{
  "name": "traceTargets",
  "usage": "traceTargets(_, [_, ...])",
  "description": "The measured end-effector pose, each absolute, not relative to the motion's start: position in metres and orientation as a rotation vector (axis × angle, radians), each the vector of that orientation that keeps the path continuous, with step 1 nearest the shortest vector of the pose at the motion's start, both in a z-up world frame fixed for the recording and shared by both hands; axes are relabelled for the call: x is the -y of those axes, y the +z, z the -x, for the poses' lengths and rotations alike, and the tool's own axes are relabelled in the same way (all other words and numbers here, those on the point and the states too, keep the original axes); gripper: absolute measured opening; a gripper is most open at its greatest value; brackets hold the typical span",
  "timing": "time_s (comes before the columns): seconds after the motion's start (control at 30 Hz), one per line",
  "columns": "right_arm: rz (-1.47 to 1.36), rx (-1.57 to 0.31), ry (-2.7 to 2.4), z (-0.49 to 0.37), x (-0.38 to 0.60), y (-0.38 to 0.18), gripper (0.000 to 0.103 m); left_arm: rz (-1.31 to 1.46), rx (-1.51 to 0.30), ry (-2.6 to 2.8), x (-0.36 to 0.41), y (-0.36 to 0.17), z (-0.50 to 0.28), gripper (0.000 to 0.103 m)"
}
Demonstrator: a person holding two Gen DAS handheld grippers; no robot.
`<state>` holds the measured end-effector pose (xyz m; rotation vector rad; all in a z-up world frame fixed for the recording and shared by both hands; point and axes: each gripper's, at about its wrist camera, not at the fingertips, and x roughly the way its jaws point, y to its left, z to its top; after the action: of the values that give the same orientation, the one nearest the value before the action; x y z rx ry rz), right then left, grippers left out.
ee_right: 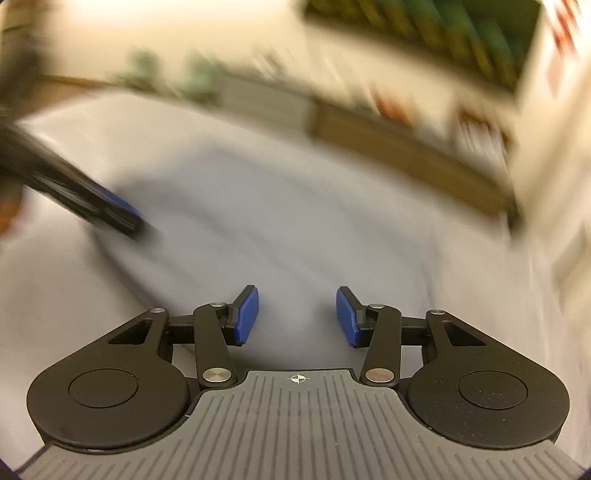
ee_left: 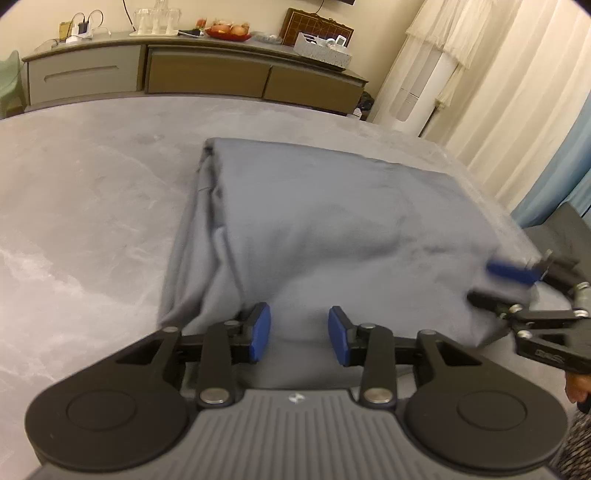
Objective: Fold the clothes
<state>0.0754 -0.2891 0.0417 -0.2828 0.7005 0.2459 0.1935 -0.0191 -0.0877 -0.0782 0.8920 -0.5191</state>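
On the grey marbled tabletop (ee_left: 74, 206), toward its right edge: a grey garment (ee_left: 314, 236), folded into a rough rectangle, layered hems showing along its left side, near edge rumpled. Far short edge lying parallel to the table's far edge, well short of it.

From the left wrist view, sharp: left gripper (ee_left: 299, 334) low over the near edge of the garment, blue pads (ee_left: 260, 330) apart with cloth visible in the gap but not pressed by either pad, so spread and holding nothing. Right gripper (ee_left: 496, 282) at the near right corner of the garment, seen side-on and slightly smeared, one blue pad above the cloth and a black finger below it (contact with the fabric not clear from here). Beyond the table's far edge, a long sideboard (ee_left: 192, 70) with drawers, a red fruit bowl (ee_left: 228, 32) and a white tray (ee_left: 323, 50); pale curtains (ee_left: 517, 92) at the right.

From the right wrist view, heavily blurred: right gripper's pads (ee_right: 246, 317) standing apart, only grey fabric seen between them, nothing pinched. Left gripper there only as a dark streak with a blue tip at the left, over the cloth. Garment's outline and folds lost in the smear; room reduced to tan and green bands.
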Motion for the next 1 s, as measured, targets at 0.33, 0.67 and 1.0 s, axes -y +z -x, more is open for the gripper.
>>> traceTargets(0.33, [0.100,-0.768,0.251,-0.066,0.330,0.044,0.049,0.114,-0.923,-0.489,-0.001,-0.079,-0.187,0.024])
traceTargets(0.67, [0.180,-0.670,0.239,-0.170,0.332,0.081,0.050,0.072,-0.825,-0.520,0.015,-0.045,-0.255,0.045])
traceTargets(1.0, [-0.033,-0.825,0.281,-0.214,0.397,0.033,0.049,0.130,-0.868,-0.520,-0.003,-0.069,-0.273,0.052])
